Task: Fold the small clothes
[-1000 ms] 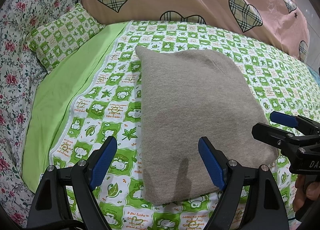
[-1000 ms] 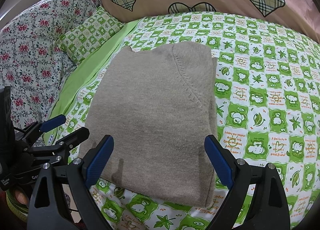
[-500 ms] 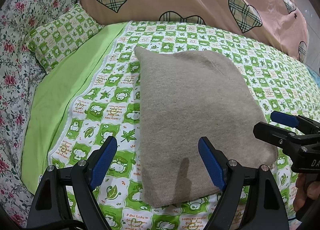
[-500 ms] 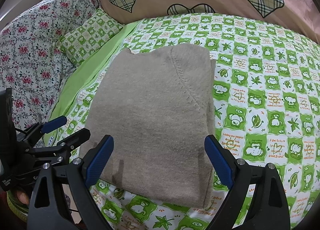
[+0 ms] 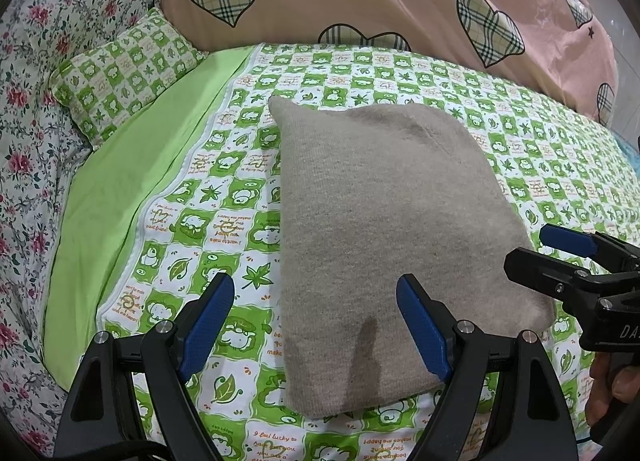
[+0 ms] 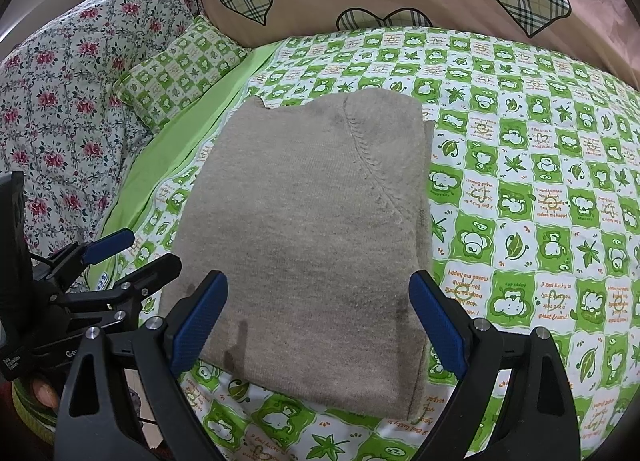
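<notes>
We hover both tools wide and empty, left tool (image 5: 316, 325) and right tool (image 6: 318, 325), over the folded beige sweater (image 6: 304, 229) at twelve o'clock on the bed (image 6: 540, 181).

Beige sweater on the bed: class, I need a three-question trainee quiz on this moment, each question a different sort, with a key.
1. True or false: the beige sweater lies folded on the green checked sheet.
2. The right gripper is: A) shut on the sweater, B) open and empty, C) out of view.
3. What pattern marks the pink quilt behind the sweater?

Key: 1 true. 2 B; the left gripper is open too. 3 plaid hearts.
</notes>
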Demonstrator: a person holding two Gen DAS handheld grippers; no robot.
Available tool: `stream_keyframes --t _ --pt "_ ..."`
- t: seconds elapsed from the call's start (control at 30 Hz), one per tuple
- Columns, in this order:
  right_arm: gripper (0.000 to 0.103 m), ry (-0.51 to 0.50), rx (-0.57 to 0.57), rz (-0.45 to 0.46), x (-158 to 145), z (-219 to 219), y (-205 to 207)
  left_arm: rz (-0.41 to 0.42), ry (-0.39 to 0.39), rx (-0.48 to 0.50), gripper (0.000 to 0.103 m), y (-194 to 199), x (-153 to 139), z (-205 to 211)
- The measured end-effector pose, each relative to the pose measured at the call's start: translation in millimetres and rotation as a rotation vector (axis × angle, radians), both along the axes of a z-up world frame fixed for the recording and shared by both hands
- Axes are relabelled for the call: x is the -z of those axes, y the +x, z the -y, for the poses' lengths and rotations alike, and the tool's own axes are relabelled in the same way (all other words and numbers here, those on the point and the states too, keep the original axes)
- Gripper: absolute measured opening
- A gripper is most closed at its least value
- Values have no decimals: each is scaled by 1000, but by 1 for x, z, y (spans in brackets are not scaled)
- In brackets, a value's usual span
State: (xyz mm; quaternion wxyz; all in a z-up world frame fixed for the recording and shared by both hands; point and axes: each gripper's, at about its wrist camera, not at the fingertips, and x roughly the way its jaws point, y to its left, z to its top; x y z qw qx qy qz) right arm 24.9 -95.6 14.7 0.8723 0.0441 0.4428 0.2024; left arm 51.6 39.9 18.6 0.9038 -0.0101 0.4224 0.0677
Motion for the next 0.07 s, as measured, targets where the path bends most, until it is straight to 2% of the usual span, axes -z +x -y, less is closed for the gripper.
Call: stream_keyframes --t 0.07 --pt "92 -1 0 0 0 0 0 -1 -1 -2 84 0 0 0"
